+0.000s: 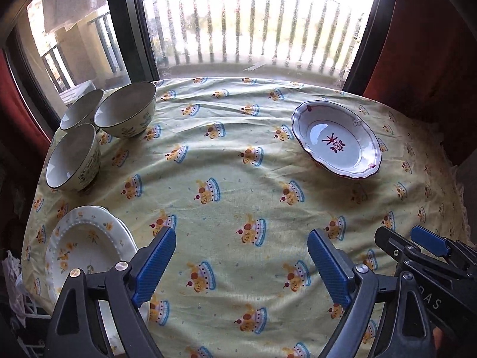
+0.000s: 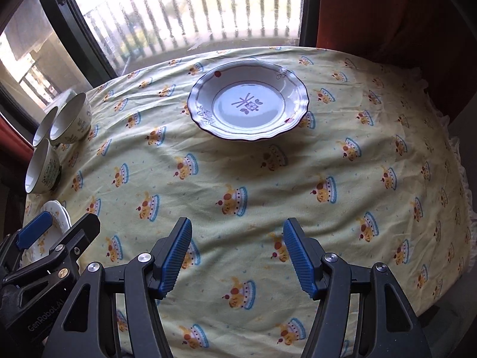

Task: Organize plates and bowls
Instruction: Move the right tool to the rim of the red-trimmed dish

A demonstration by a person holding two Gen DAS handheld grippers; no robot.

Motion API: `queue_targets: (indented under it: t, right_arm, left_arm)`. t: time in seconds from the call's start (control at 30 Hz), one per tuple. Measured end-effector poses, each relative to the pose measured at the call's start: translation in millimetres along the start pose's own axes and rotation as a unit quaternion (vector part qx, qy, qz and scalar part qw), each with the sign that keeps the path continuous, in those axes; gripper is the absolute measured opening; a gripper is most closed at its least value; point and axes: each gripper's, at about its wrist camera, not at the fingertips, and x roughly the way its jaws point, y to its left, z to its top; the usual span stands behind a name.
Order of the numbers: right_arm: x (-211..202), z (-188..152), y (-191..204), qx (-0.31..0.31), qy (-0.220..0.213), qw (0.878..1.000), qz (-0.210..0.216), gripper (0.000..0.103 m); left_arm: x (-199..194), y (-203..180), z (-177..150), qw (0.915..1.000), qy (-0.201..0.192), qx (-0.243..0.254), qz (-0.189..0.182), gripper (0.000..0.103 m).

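Note:
Three floral bowls stand together at the table's far left: one (image 1: 128, 110) at the back, a second (image 1: 82, 109) behind it, a third (image 1: 73, 156) nearer. White plates with yellow flowers (image 1: 86, 238) lie stacked at the near left, just left of my left gripper (image 1: 241, 234). Its jaws are wide open over bare cloth with nothing between them. A scalloped plate with a dark flower mark (image 2: 247, 104) sits alone, straight ahead of my right gripper (image 2: 238, 225). That gripper is open and holds nothing. The same plate (image 1: 337, 140) appears at the right in the left wrist view.
A yellow tablecloth with a printed pattern (image 1: 238, 155) covers the table up to a window with a railing (image 1: 253, 29) behind it. Red curtains (image 1: 417, 44) hang on both sides. The cloth's frilled edge (image 2: 459, 155) drops off on the right.

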Motion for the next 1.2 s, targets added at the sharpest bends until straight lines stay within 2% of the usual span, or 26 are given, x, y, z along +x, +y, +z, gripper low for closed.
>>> queue_targets:
  t: [0.4,1.07,1.2]
  right_arm:
    - [11.1,53.3,-51.9,-0.003,-0.025,1.000,0.013,0.067]
    - [100.6,149.8,-76.7,0.005,-0.014,1.000,0.005,0.070]
    - [122.0,163.6,-82.8,0.012,-0.009,1.000,0.002,0.073]
  left_arm:
    - [23.5,-58.1,41.6,0.9999,-0.004,0.012,0.008,0.093]
    - [121.6,-79.1,117.1,0.9993,0.017,-0.011,0.032,0.092]
    - [141.9,-87.1,123.4,0.9991,0.030,0.003,0.028,0.086]
